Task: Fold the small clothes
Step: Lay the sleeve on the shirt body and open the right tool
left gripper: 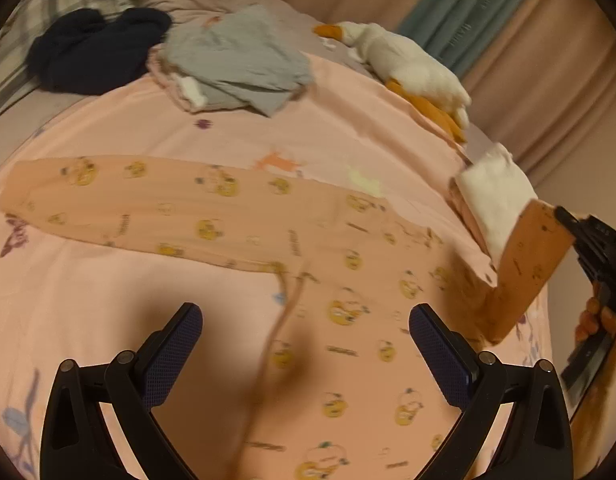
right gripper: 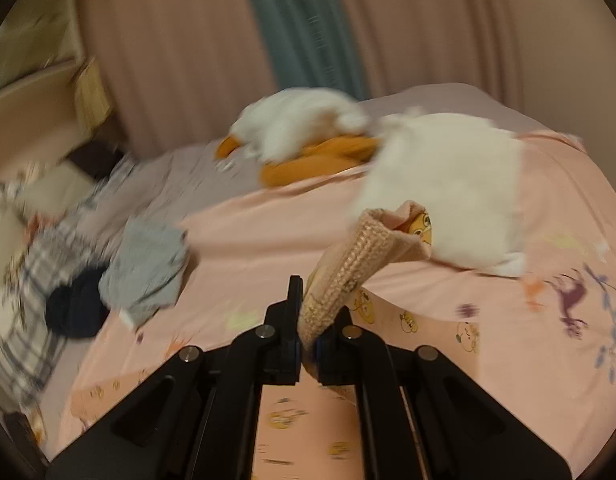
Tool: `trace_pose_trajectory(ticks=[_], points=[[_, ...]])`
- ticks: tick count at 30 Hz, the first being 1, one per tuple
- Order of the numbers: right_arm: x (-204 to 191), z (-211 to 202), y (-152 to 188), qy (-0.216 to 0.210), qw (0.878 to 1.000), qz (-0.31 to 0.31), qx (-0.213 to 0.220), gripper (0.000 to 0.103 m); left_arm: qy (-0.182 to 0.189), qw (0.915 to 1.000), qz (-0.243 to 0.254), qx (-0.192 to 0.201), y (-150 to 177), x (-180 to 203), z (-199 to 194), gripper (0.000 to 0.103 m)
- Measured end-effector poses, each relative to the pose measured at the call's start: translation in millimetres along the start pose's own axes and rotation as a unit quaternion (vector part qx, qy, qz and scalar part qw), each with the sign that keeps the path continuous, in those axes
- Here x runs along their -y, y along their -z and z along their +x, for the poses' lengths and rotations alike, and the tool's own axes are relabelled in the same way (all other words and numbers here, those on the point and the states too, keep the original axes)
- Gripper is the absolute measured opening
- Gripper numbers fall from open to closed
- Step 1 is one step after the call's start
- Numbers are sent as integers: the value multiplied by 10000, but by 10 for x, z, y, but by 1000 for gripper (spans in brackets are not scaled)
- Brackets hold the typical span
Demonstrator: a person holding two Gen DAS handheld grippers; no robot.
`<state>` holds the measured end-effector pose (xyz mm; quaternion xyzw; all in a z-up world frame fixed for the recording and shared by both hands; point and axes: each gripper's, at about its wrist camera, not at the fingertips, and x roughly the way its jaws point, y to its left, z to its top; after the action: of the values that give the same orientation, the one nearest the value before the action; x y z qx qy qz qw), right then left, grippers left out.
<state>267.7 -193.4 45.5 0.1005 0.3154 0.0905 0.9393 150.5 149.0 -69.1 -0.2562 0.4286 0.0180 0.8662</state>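
Small pink trousers with yellow duck prints (left gripper: 212,208) lie spread on the pink bed sheet (left gripper: 108,312), one leg stretched to the left. My left gripper (left gripper: 306,356) is open and empty just above the trousers' middle. My right gripper (right gripper: 308,344) is shut on the ribbed cuff (right gripper: 347,264) of the other trouser leg and holds it lifted off the bed. In the left wrist view that raised leg (left gripper: 527,268) stands up at the right, with the right gripper (left gripper: 587,240) at its top.
A folded white garment (left gripper: 495,192) lies on a pink one at the bed's right edge. A grey garment (left gripper: 236,60) and a dark blue one (left gripper: 96,52) lie at the far side. A white plush goose (left gripper: 403,64) lies by the curtains (left gripper: 487,4).
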Motion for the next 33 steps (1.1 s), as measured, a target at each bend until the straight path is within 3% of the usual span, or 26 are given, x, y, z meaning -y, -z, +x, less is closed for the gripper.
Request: trace_pose_trajectory(ticks=[6,9,14,16,17,18,20,22,25,27,29,31,33], points=[[-859,547,472,-15,9924,-1130,-480,6,-166,9993,-317,109,-76,-391,-56,103],[-1238,837,839,70,9808,-1769,-820,6,-221,9988,-436,95,-87,-528,-44,103],[-1535,1146,1346,80,9567,-2587,-1333,9,-225,9984,-523,50,-106,-615,15,103],[-1639,1238,1536,20,9440,-2899,-1578,13,-192,9983,-552,71,-126,-618,21,103],[-1662,1260,1588,-88,9407,-2938,-1695,22,-173,9982,-560,85,-129,-626,11,103],[-1641,1273,1634,-357,9387,-2869,-1880,31,-157,9982,-578,99,-142,-618,12,103],[-1600,1212,1647,-770,9393,-2695,-1981,39,-100,9982,-579,115,-168,-590,14,103],[-1448,1041,1540,-1183,9447,-2402,-1894,54,-21,9986,-521,115,-212,-516,46,103],[-1011,726,1338,-1818,9563,-1631,-1608,61,215,9989,-397,95,-279,-365,116,103],[-707,621,1262,-2008,9618,-1104,-1499,61,422,9985,-320,98,-318,-251,167,103],[-293,601,1196,-1916,9690,-566,-1456,59,633,9978,-201,65,-359,-78,262,102],[127,661,1145,-1430,9784,-203,-1482,35,927,9957,-62,-38,-387,117,404,98],[486,738,1138,-1079,9814,202,-1573,28,1180,9928,33,-177,-385,270,550,90]])
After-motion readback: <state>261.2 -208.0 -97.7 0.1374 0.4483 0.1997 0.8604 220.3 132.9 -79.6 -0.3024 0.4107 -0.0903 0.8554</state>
